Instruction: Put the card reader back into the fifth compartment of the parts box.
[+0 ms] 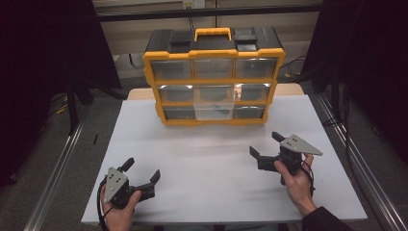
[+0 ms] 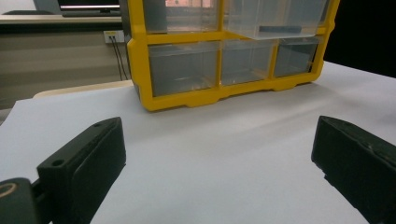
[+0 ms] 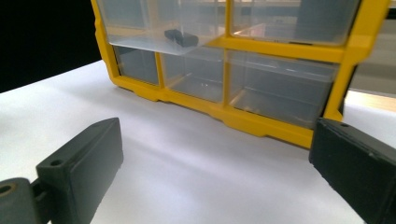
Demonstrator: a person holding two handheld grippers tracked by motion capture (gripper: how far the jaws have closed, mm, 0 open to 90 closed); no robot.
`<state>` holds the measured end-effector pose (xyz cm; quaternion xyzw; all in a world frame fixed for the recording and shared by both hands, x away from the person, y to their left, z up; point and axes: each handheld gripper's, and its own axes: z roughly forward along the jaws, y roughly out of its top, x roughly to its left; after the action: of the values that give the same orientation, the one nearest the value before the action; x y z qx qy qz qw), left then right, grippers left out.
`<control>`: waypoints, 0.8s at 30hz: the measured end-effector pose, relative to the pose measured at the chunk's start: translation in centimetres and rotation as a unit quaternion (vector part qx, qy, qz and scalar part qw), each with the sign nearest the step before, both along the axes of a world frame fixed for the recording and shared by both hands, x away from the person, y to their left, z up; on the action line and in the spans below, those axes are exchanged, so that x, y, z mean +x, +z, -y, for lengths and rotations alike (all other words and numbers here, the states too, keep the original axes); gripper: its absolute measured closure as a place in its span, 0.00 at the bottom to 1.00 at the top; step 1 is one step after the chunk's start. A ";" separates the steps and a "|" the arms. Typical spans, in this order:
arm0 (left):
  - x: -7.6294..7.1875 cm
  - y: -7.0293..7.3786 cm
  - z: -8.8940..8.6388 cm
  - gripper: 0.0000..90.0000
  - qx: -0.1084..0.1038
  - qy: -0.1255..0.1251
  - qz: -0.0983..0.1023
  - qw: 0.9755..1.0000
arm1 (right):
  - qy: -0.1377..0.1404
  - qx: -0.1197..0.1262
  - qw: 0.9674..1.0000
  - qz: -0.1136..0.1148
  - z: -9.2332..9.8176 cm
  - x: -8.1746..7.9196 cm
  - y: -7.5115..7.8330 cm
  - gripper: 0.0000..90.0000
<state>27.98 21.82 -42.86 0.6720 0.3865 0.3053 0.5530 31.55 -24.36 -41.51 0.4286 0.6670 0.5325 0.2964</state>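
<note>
A yellow and black organiser cabinet (image 1: 214,77) with clear drawers stands at the far middle of the white table (image 1: 216,159). Its middle drawer (image 1: 214,103) in the middle row is pulled out toward me, and a small dark part (image 3: 181,37) lies inside it. My left gripper (image 1: 143,172) rests near the front left edge, open, nothing between its jaws. My right gripper (image 1: 266,144) sits at the right, open and empty, pointed at the cabinet (image 3: 243,60). In the left gripper view the cabinet (image 2: 224,51) stands ahead with the pulled-out drawer (image 2: 275,21) at the upper right.
Black curtains hang at both sides of the room. Metal rails (image 1: 53,173) run along the floor left and right of the table. A wall socket with cables (image 2: 114,37) shows behind the cabinet. Bare white tabletop lies between the grippers and the cabinet.
</note>
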 end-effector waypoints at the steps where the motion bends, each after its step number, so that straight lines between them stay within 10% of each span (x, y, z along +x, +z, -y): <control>1: 0.0 0.0 0.0 0.03 0.007 0.002 -0.002 1.000 | -0.001 0.003 1.000 0.000 0.2 -0.2 -0.1 0.03; 24: 0.0 0.0 -0.1 0.03 -0.018 0.006 -0.005 1.000 | -0.045 -0.002 0.999 0.007 3.9 -3.6 -1.3 0.03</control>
<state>28.02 21.96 -42.90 0.6613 0.3982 0.2985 0.5612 27.98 -28.28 -42.81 0.4540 0.6458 0.5202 0.3260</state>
